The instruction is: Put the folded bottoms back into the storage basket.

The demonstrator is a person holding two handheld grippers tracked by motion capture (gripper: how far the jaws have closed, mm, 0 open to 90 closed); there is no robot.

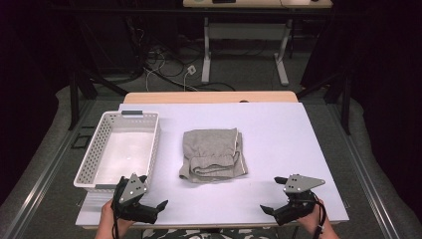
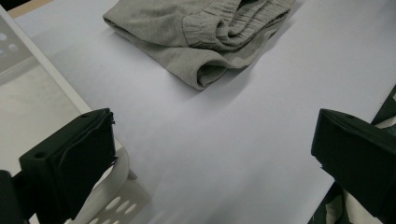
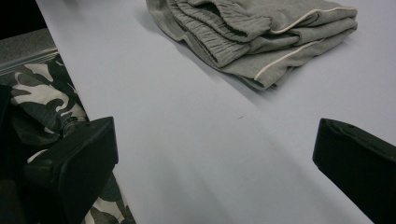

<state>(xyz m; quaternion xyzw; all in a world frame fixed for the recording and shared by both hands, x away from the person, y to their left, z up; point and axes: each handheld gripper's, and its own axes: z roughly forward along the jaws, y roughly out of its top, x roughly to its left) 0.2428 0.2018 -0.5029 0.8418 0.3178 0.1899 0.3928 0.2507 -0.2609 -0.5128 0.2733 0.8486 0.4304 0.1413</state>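
- The folded grey shorts (image 1: pixel 213 154) lie flat on the white table top (image 1: pixel 278 129), about at its middle, with the ribbed waistband and a pale piping stripe showing along the folds.
- In the left gripper view the shorts (image 2: pixel 205 32) sit ahead of the jaws, well apart from them, with bare table between.
- In the right gripper view the shorts (image 3: pixel 261 37) likewise lie ahead and apart from the jaws, the piping edge turned toward the camera.
- The left gripper (image 1: pixel 152 203) is held over the near edge of the table, nearer than the shorts and to their left; its jaws are spread wide with nothing between them.
- The right gripper (image 1: pixel 273 195) is held over the near edge too, nearer than the shorts and to their right; its jaws also stand wide apart and hold nothing.
- A white perforated plastic basket (image 1: pixel 99 149) stands just left of the shorts, not touching them; its near corner is beside the left gripper.
- Camouflage-patterned cloth (image 3: pixel 42 98) on the person shows below the table edge, nearer than the shorts.
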